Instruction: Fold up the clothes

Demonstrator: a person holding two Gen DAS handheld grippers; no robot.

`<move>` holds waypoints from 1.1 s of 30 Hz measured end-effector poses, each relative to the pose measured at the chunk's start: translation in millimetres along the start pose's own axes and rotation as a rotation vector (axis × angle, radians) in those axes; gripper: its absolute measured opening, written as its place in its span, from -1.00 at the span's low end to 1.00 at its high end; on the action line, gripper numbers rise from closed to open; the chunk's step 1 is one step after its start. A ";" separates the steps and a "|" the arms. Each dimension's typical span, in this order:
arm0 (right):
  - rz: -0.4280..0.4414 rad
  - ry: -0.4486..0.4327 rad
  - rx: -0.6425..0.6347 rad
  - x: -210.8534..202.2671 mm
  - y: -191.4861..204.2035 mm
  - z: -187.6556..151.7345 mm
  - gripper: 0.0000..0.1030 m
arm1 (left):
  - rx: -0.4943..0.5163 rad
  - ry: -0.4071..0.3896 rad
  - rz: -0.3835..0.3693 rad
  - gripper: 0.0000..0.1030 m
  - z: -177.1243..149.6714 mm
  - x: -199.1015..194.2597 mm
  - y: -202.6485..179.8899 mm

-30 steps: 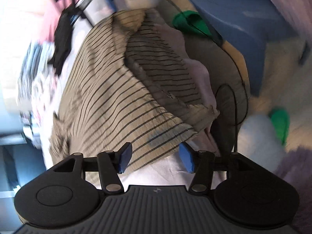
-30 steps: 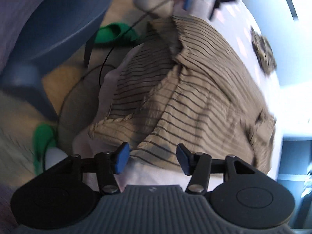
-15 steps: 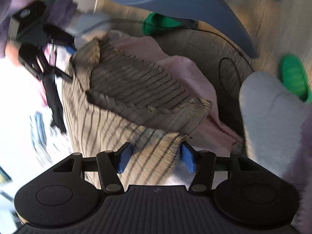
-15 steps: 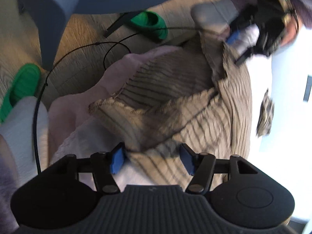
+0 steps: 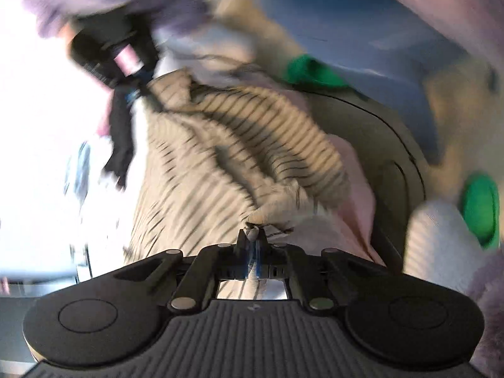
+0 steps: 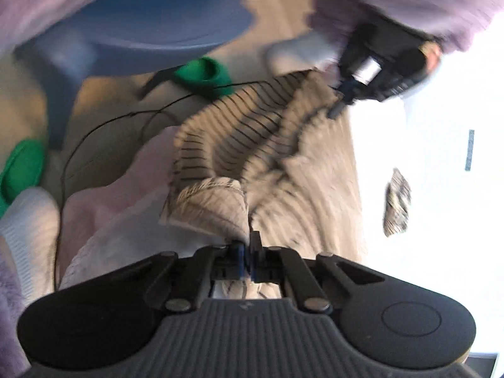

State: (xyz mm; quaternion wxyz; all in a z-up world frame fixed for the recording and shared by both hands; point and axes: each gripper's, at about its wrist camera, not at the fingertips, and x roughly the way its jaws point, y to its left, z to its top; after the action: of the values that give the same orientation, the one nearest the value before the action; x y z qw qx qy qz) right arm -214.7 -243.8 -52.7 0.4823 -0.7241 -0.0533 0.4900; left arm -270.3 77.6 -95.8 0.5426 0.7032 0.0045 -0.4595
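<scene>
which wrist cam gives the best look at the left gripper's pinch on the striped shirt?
Left wrist view. The left gripper sits centre frame, blue pads shut on a bunched edge of the striped shirt, its jaws having just closed. The right wrist view shows it only small, blurred and far off at the shirt's other end; grip unreadable there.

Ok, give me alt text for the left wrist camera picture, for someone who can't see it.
The left gripper has just closed and pinches an edge of a beige striped garment, which stretches away to the right gripper holding its far end. Blurred behind: pink cloth, green slippers, a blue chair.
</scene>
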 end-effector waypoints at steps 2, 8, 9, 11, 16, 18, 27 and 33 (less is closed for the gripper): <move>-0.044 0.017 0.076 -2.4 -16.8 -3.8 -0.93 | -0.116 0.006 0.016 -0.97 0.8 -7.0 20.4; -0.147 0.069 0.288 -2.3 -63.2 -24.1 -0.94 | -0.542 0.044 0.021 -0.97 -15.7 -18.3 88.4; -0.157 0.079 0.326 -1.3 -70.9 -27.9 -0.94 | -0.627 0.047 0.027 -0.97 -21.8 -19.2 101.2; -0.182 0.095 0.405 0.9 -86.9 -36.6 -0.94 | -0.830 0.046 0.023 -0.97 -39.8 -19.5 129.8; -0.232 0.131 0.603 10.0 -131.7 -64.4 -0.94 | -1.148 0.021 0.034 -0.97 -93.6 -19.6 185.4; -0.244 0.149 0.679 15.7 -148.3 -81.1 -0.94 | -1.221 0.020 0.046 -0.97 -114.3 -19.8 199.0; -0.230 0.220 0.992 61.1 -202.0 -174.3 -0.94 | -1.379 0.071 0.017 -0.97 -187.0 27.7 241.6; -0.191 0.251 1.044 112.6 -209.6 -220.9 -0.94 | -1.400 0.116 0.007 -0.98 -226.9 72.7 243.5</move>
State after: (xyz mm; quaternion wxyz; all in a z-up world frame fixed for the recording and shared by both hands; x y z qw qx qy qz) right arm 94.2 -213.8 42.6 0.8229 -0.4330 0.1894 0.3152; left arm 40.2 115.8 39.2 0.8681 0.2118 0.3261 -0.3085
